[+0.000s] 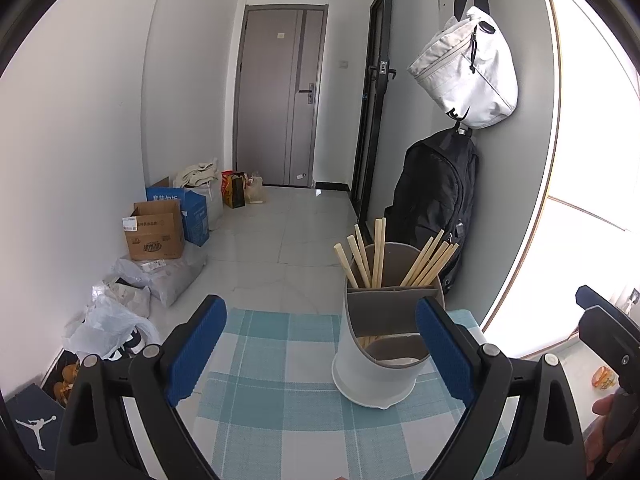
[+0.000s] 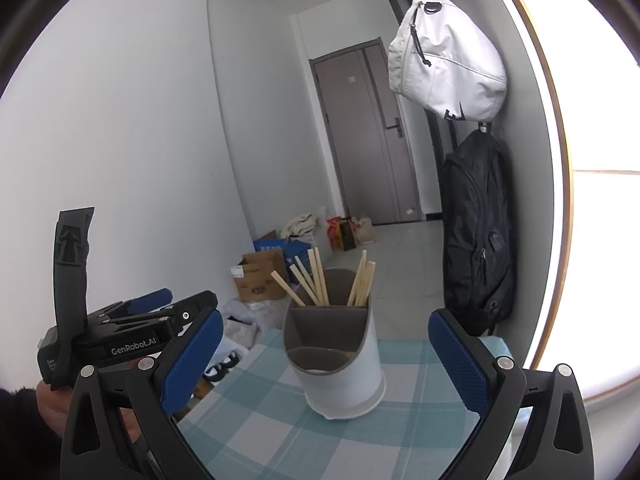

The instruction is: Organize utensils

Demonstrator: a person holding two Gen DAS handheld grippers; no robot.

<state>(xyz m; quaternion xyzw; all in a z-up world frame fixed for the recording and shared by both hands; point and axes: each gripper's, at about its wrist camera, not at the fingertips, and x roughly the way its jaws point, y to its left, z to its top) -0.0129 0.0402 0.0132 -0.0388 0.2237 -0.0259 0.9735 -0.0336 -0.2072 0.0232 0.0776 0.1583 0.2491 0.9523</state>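
Just ahead of both wide-open, empty grippers, left [image 1: 320,354] and right [image 2: 326,364], stands the round white plastic utensil holder [image 1: 378,354] of wooden chopsticks [image 1: 362,256], which might tip if bumped.

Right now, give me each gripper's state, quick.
Left gripper: open, holding nothing.
Right gripper: open, holding nothing.

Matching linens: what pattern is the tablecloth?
Teal and white checks on the tablecloth, clearest in the left wrist view.

"GenRobot.AI" on the left hand-held gripper [image 2: 160,300]; a jumping-figure logo on a dark box [image 1: 34,426].
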